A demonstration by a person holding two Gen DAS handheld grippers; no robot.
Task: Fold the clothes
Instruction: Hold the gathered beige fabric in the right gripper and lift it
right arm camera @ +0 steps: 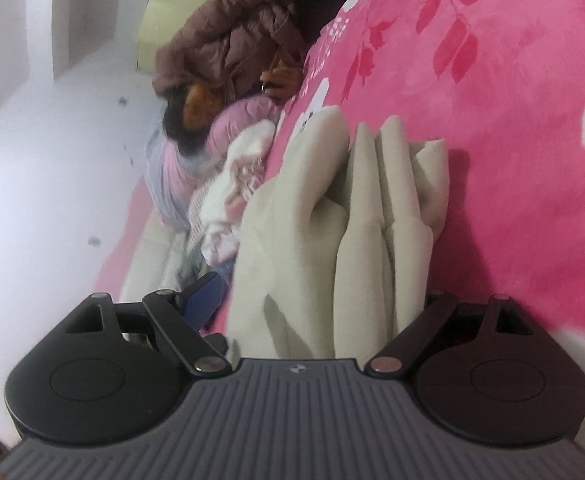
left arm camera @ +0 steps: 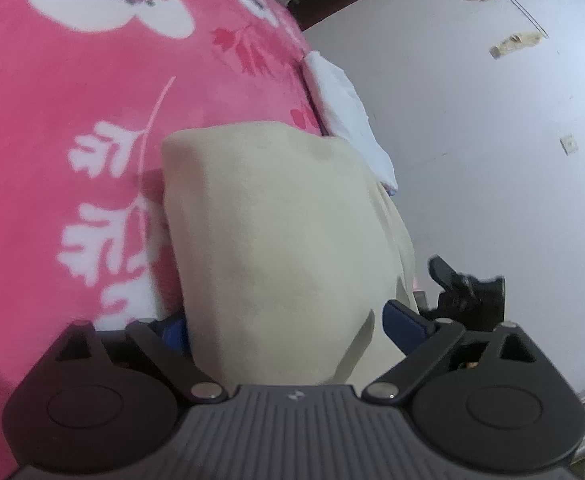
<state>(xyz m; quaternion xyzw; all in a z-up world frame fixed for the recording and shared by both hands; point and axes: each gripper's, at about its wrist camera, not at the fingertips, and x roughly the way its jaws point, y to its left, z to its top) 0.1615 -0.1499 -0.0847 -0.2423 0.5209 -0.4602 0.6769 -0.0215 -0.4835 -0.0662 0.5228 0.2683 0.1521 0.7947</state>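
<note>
Between the spread fingers of the left gripper [left arm camera: 288, 328] lies the near end of the cream garment [left arm camera: 276, 216], a folded bundle resting on the pink floral blanket [left arm camera: 72, 120]. The blue pads stand on either side of the cloth; whether they press on it cannot be told, and the wide spacing suggests a bracket rather than a pinch. In the right wrist view the right gripper [right arm camera: 316, 304] likewise straddles the same garment from its layered side, jaws wide, one pad hidden behind the cloth.

Handling characteristics, judged from appearance:
- Material: soft, thick, fleece-like knit; light; not fragile.
- Stiffness: none. The stacked layers, visible as several rounded folded edges in the right wrist view, will slump or fan apart if lifted by one layer only.
- Surface: matte and napped; slip against the pads is unlikely, but it may drag on the plush blanket.

Recommended hold: clamp through all layers at the near corners, one gripper per side.

Farther off, a heap of unfolded clothes [right arm camera: 228, 184] and a brown padded jacket [right arm camera: 232, 32] lie at the bed edge. A white cloth [left arm camera: 348, 120] hangs beside the wall.

Markings: a small emblem on each gripper body is unreadable; no other writing is legible.
</note>
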